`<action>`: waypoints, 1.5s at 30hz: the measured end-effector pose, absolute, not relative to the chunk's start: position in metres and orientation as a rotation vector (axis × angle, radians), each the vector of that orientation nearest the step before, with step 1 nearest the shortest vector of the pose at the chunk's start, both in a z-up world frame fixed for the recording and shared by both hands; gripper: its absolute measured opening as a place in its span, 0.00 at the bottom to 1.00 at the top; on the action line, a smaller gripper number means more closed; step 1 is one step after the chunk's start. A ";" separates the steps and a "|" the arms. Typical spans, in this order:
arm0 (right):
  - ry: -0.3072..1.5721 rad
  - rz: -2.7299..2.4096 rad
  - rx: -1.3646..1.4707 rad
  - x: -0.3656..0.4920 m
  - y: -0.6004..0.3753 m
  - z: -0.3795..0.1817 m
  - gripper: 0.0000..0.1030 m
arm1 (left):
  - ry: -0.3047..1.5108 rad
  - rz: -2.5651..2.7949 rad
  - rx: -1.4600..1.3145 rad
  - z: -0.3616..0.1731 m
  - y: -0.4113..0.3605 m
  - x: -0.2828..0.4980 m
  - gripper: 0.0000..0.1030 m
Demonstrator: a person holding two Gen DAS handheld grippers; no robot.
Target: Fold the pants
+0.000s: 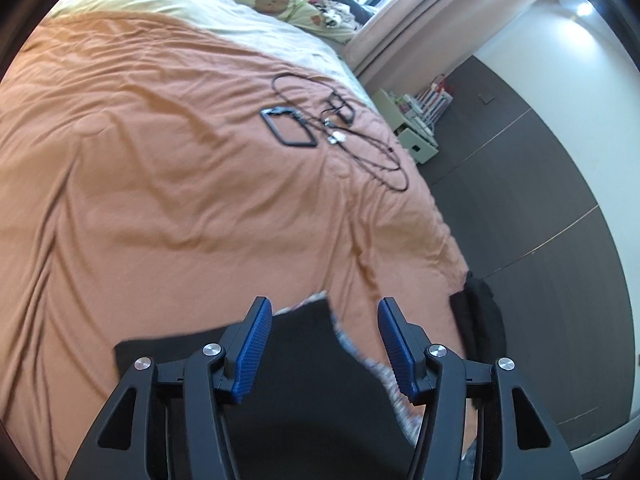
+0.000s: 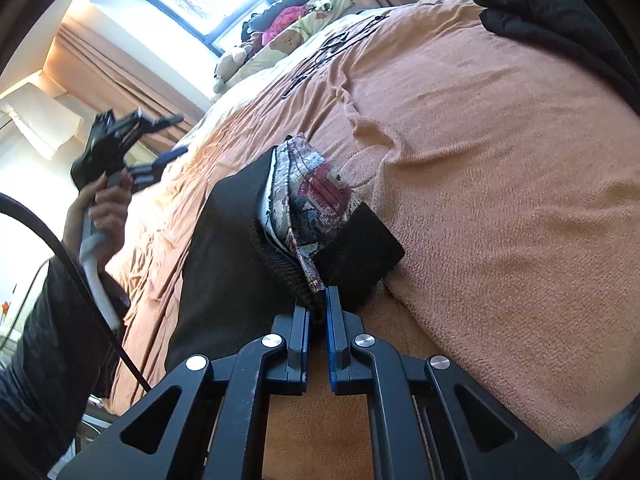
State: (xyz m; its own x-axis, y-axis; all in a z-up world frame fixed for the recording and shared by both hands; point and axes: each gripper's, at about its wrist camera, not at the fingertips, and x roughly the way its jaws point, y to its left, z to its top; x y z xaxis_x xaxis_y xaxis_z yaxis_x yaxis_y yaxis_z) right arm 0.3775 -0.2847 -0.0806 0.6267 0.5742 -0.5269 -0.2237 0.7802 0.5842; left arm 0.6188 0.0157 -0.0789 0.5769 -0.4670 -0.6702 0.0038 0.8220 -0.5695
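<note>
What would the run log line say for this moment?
left gripper: open, above pants | right gripper: shut on pants edge | surface: orange bedspread

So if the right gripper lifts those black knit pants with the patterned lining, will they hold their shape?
Probably not. The black knit pants already sag and crease over the orange bedspread, so they look floppy. The right gripper pinches only one edge; the rest would likely hang and unfold. The ribbed knit seems grippy rather than slippery.

Pants [image 2: 240,248] black matt knit; bedspread [image 2: 500,200] orange nubby cloth.
</note>
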 end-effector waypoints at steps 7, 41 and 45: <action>0.739 0.475 0.484 0.378 -0.290 -0.065 0.02 | 0.972 -0.242 -0.546 -0.109 0.036 0.568 0.56; 0.770 0.406 0.438 0.409 -0.312 -0.061 0.54 | 1.088 -0.282 -0.836 -0.203 0.015 0.401 0.50; 0.762 0.442 0.376 0.420 -0.303 -0.059 0.58 | 1.095 -0.300 -0.845 -0.206 0.006 0.397 0.48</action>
State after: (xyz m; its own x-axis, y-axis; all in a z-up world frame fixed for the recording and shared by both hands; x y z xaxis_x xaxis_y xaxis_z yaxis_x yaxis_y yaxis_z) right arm 0.4196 -0.3025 -0.0590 0.6407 0.5100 -0.5740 -0.2449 0.8442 0.4767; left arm 0.3975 0.0061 -0.2062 0.4559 -0.6000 -0.6573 -0.1812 0.6605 -0.7286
